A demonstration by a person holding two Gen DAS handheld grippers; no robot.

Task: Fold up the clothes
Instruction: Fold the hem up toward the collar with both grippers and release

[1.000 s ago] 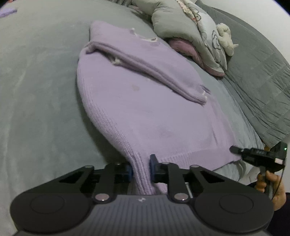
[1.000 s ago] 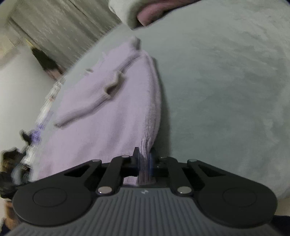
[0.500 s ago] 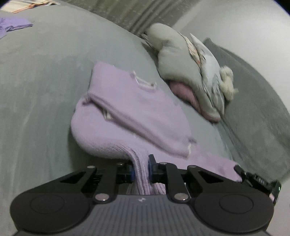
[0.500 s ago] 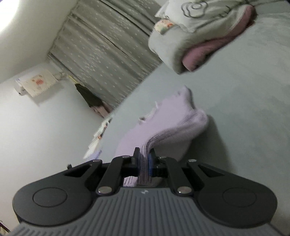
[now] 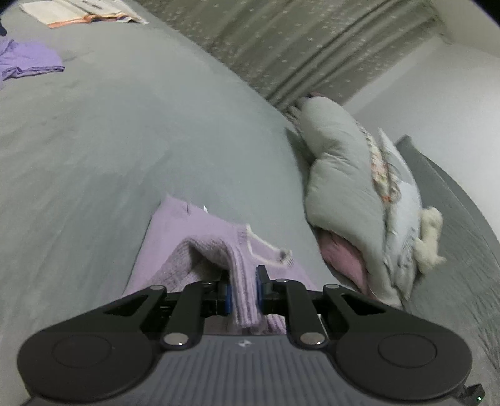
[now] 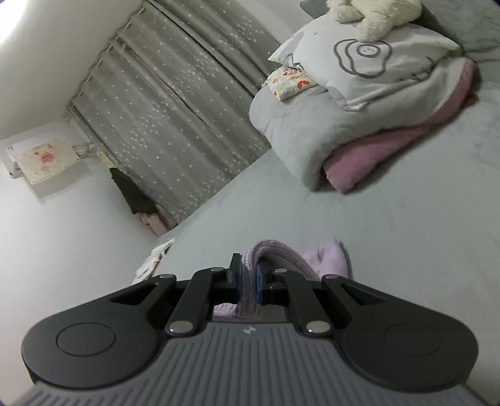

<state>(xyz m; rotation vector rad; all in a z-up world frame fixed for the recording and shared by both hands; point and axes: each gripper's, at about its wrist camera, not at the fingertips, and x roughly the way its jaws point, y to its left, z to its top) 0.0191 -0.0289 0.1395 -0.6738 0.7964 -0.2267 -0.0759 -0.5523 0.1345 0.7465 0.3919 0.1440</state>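
Sweater [image 5: 218, 243] hem pinched by left claw [image 5: 243, 295] and right claw [image 6: 248, 282]; no writing legible.

Pretty sure I'm working in someone's bedroom here: big grey bed [image 5: 131, 131], folded duvets [image 6: 312, 131] with a plush toy [image 6: 372, 15], star-print curtains [image 6: 175, 103].

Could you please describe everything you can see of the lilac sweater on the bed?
The lilac sweater is a soft ribbed knit with pale trim. It lies partly on the grey bedspread, its near hem lifted and doubling over. The left gripper and right gripper each pinch a ribbed edge. It lies apart from the bedding pile.
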